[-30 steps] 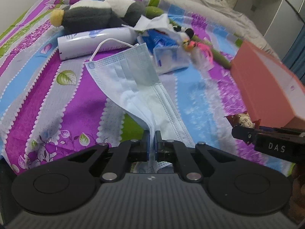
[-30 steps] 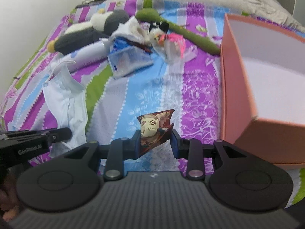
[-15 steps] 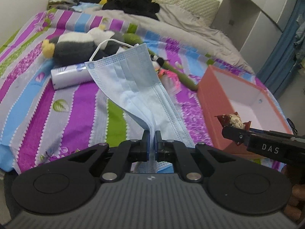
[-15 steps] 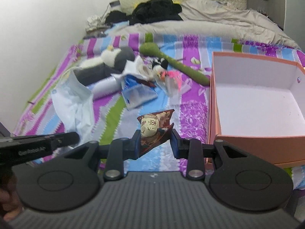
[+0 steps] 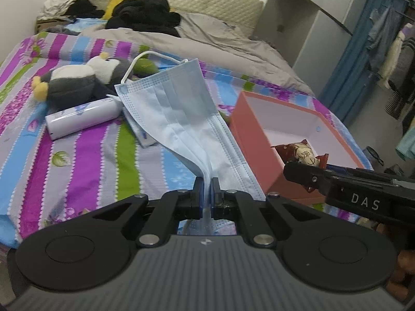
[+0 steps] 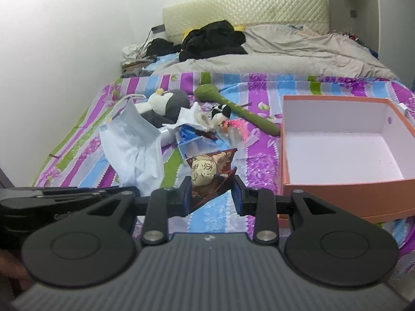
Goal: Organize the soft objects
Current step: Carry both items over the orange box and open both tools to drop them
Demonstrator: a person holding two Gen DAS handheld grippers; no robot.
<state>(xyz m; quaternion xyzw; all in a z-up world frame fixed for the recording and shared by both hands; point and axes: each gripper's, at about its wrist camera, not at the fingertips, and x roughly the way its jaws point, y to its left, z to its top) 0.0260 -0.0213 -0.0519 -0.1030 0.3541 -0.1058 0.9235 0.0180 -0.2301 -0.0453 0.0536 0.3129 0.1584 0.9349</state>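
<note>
A pale blue pleated face mask (image 5: 181, 108) is held up by one end, its white ear loop at the top. A small dark red snack packet (image 6: 211, 173) printed with a cream figure is pinched upright. An open orange box (image 6: 345, 181) with a white, empty interior sits on the striped bedspread (image 5: 85, 155).

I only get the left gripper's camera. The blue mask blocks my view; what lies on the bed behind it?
Observer: A blue-and-white packet with crumpled white paper on it, seen in the right wrist view.
Operator: Anything in the orange box's near corner? The right gripper hides it.
Observer: No, the box is bare white inside.
Operator: How long is that green thing?
Observer: The green plush runs from the penguin almost to the box.
</note>
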